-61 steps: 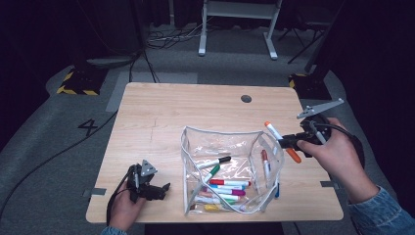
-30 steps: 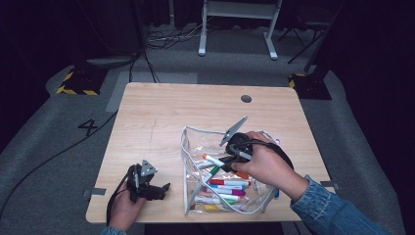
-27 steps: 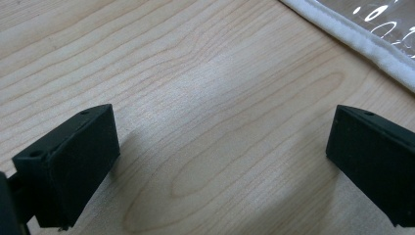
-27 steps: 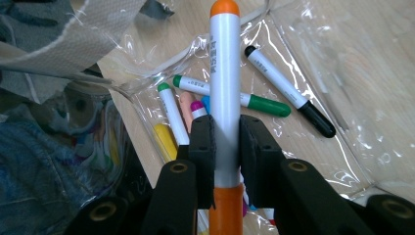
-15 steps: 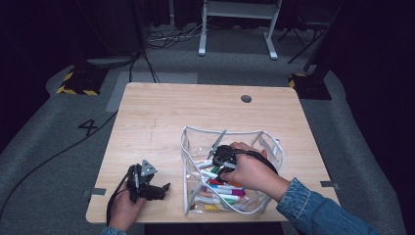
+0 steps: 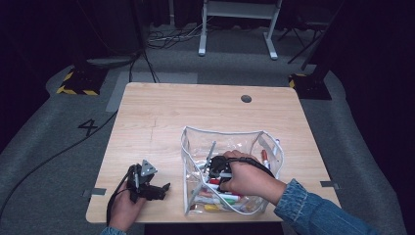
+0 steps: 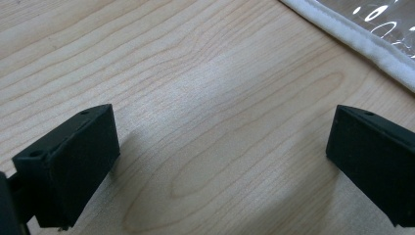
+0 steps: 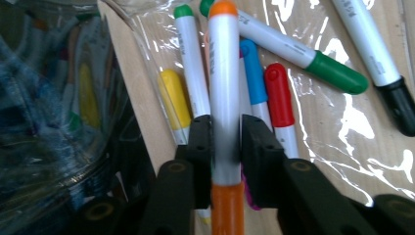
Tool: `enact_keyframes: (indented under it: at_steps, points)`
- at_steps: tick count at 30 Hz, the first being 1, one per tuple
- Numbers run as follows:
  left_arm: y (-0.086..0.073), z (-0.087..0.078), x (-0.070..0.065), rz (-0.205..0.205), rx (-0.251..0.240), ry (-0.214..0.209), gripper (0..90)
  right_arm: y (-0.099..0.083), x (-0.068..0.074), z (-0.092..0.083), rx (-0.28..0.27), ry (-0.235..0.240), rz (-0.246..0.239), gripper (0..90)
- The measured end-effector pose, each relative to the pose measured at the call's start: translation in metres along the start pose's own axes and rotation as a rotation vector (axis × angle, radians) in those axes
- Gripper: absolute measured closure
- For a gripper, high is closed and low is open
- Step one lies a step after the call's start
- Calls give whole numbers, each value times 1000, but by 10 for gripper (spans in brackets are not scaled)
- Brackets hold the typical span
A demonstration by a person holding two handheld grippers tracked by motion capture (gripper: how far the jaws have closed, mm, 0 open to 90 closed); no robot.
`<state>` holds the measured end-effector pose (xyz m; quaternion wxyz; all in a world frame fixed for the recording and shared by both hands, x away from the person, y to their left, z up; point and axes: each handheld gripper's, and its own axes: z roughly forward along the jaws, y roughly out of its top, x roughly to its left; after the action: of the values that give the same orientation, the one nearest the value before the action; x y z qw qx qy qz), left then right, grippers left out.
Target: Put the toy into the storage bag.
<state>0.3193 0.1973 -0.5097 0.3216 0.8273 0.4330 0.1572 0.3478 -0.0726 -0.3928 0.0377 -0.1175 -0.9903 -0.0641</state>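
The clear plastic pouch with white zipper edging (image 6: 230, 142) lies open on the light wooden table (image 6: 161, 117), holding loose markers capped green, blue, red, yellow and black. Inside it, the right claw (image 8: 226, 142) has just been loosening around the white marker with orange cap (image 8: 223, 73), jaws flanking its barrel. The left claw (image 7: 220, 161) rests wide open over bare table beside the pouch, holding nothing.

A black "4" is marked on the floor (image 6: 89, 127).
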Motion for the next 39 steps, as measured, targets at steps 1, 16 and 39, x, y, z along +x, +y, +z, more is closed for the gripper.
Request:
enact_keyframes:
  at_steps: [1,16,39]
  points:
    - [0,0,0,1,1,0,0,0,0,-1,-11,2,10,626]
    - [0,0,0,1,0,0,0,-30,-14,-87,-396,-174,121,477]
    - [-1,-1,0,-2,1,-5,0,-171,-83,-124,-655,-282,569,515]
